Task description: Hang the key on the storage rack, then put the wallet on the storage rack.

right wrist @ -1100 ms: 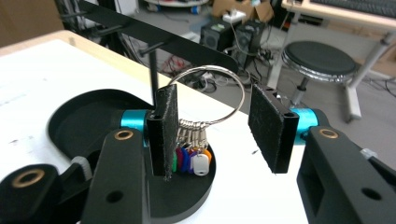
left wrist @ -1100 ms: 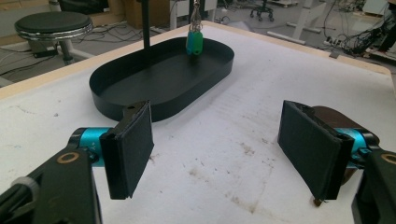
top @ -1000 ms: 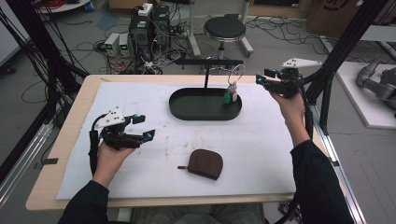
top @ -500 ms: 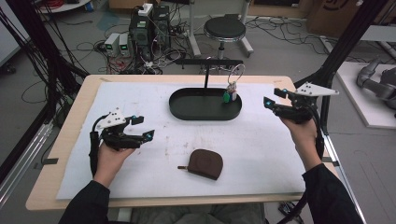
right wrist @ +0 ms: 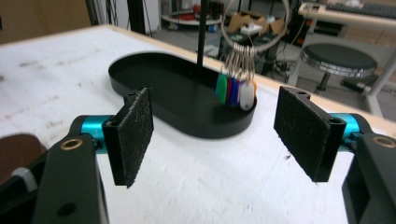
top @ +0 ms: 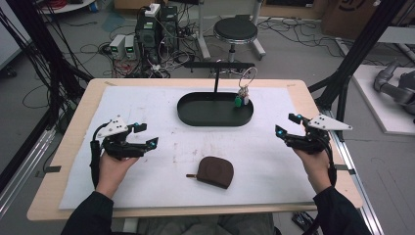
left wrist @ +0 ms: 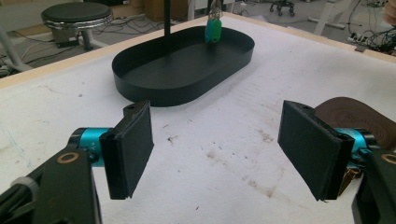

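Note:
A black oval tray (top: 193, 115) with a T-shaped stand sits at the table's far middle. A metal ring with several coloured key tags (top: 242, 99) hangs from the stand over the tray's right end; the tags (right wrist: 235, 91) also show in the right gripper view. A brown leather pouch (top: 214, 171) lies on the white mat near the front. My left gripper (top: 147, 136) hovers open at the left of the mat, the tray (left wrist: 154, 77) ahead of it and the pouch (left wrist: 354, 116) by its right jaw. My right gripper (top: 285, 126) is open at the right, holding nothing.
A white mat (top: 161, 112) covers most of the wooden table (top: 77, 117). Beyond the far edge are a stool (top: 236, 30), electronics boxes and cables on the floor. Black frame posts stand at both sides of the table.
My right gripper has drawn back from beside the hanging key ring toward the near right of the mat, empty. The left gripper has stayed in place.

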Action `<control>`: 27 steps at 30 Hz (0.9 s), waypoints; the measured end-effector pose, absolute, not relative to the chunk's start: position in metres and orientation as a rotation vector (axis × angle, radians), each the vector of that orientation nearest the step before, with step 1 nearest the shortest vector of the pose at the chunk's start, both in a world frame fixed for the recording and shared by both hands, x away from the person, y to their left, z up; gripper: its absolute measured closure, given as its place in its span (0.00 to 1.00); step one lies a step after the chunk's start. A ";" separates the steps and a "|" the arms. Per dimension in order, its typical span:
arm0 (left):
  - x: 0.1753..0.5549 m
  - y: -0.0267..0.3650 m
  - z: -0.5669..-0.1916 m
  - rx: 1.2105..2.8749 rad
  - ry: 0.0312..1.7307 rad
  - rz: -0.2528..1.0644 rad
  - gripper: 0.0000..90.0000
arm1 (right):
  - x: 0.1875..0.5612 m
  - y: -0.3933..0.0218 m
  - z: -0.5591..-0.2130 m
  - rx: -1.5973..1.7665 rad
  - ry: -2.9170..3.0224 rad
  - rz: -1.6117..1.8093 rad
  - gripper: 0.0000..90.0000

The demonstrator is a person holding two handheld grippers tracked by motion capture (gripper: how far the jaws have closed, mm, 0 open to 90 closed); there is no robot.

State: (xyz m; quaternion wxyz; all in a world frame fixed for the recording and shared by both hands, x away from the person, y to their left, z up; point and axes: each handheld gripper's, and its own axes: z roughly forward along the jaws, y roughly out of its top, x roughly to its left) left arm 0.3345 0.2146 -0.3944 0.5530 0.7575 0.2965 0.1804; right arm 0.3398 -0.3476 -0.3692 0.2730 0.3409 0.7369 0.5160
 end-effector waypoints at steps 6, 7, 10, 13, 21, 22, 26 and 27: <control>0.336 0.209 -0.395 1.798 0.684 0.413 0.29 | 0.333 -0.350 -0.377 0.939 1.984 1.370 0.32; 0.337 0.208 -0.395 1.798 0.683 0.412 0.29 | 0.332 -0.350 -0.377 0.940 1.980 1.369 0.32; 0.338 0.205 -0.395 1.803 0.672 0.404 0.29 | 0.331 -0.351 -0.378 0.946 1.978 1.363 0.32; 0.339 0.202 -0.395 1.804 0.668 0.397 0.29 | 0.331 -0.351 -0.380 0.947 1.975 1.349 0.32; 0.341 0.190 -0.396 1.808 0.664 0.340 0.35 | 0.327 -0.359 -0.383 0.969 1.953 1.305 0.32; 0.341 0.187 -0.396 1.814 0.663 0.328 0.35 | 0.327 -0.359 -0.383 0.969 1.953 1.305 0.32; 0.341 0.174 -0.397 1.850 0.658 0.301 0.41 | 0.325 -0.364 -0.384 0.975 1.951 1.278 0.32; 0.341 0.169 -0.398 1.859 0.657 0.289 0.43 | 0.324 -0.365 -0.384 0.978 1.949 1.269 0.33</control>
